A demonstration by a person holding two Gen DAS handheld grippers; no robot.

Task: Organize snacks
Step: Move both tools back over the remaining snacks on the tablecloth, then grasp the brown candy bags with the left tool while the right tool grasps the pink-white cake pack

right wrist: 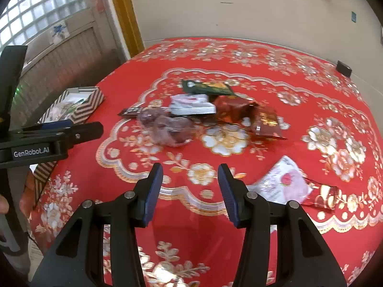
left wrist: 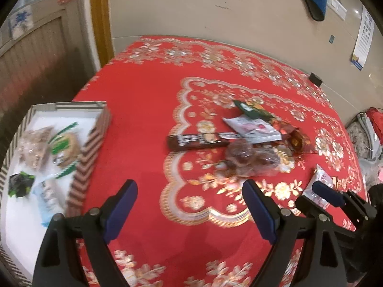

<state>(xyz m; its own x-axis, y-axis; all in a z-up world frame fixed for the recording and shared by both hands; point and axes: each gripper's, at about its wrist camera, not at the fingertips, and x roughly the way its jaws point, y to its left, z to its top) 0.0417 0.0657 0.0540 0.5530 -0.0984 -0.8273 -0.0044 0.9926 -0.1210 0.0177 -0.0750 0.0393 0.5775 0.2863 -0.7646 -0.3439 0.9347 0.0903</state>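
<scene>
Red tablecloth (left wrist: 148, 110) below, left gripper (left wrist: 190, 205) spread wide, right gripper (right wrist: 190, 191) parted, both empty

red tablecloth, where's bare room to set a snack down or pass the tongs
Free: the plain red cloth between the striped cardboard box and the long dark chocolate bar, and the near strip in front of the open right tongs. Crowded: the centre, where the green packet, white pouch and clear plastic bag overlap; also inside the box.

Snack pile (right wrist: 203, 110) — red tablecloth (right wrist: 299, 100)
</scene>
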